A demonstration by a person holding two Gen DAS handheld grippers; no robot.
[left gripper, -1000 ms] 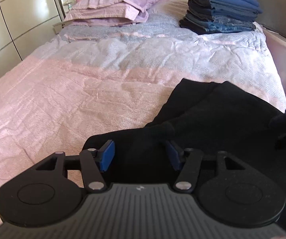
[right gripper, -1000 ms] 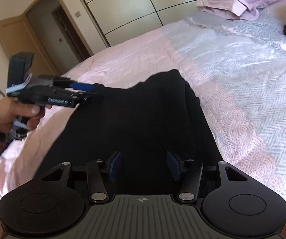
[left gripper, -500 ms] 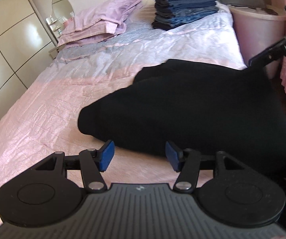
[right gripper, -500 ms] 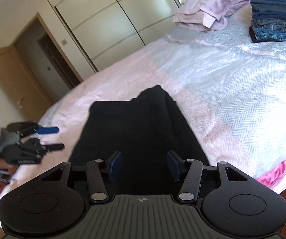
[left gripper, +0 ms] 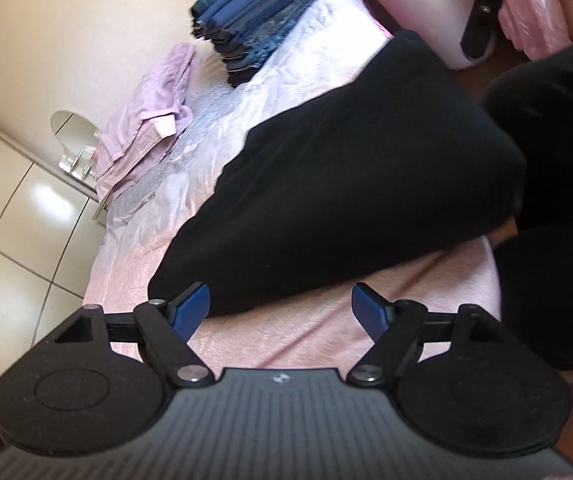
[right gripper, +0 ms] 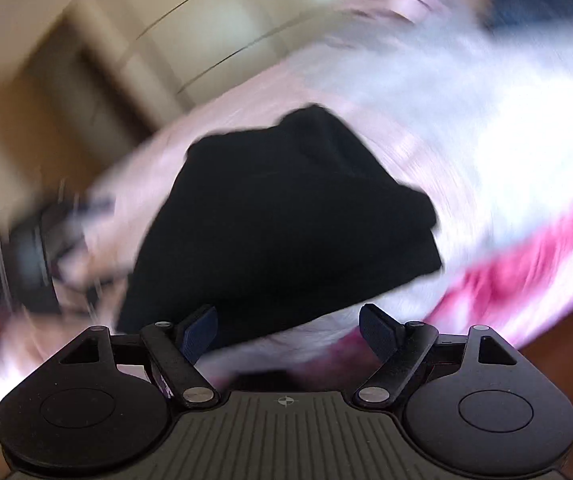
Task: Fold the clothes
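A black garment (left gripper: 346,176) lies in a folded heap on the pink bedspread (left gripper: 306,340), near the bed's foot. My left gripper (left gripper: 282,292) hovers just short of its near edge. Its jaws are opening, and no cloth sits between the blue pads (left gripper: 190,306). The right wrist view is smeared by motion. In it, the black garment (right gripper: 286,208) lies ahead of my right gripper (right gripper: 288,312), whose jaws are opening with nothing between them. A dark finger of the right gripper (left gripper: 480,24) shows at the top right of the left wrist view.
Folded blue clothes (left gripper: 254,20) are stacked at the head of the bed beside lilac pillows (left gripper: 146,116). A wardrobe (left gripper: 6,240) runs along the left. The person's black-clad legs (left gripper: 546,300) stand at the right, with a pink bin (left gripper: 426,0) behind them. Magenta fabric (right gripper: 506,264) hangs off the bed's side.
Both grippers have drawn back from over the black garment and rolled, so both views are tilted. Both pairs of jaws stand wider. The garment now lies clear of the fingers.
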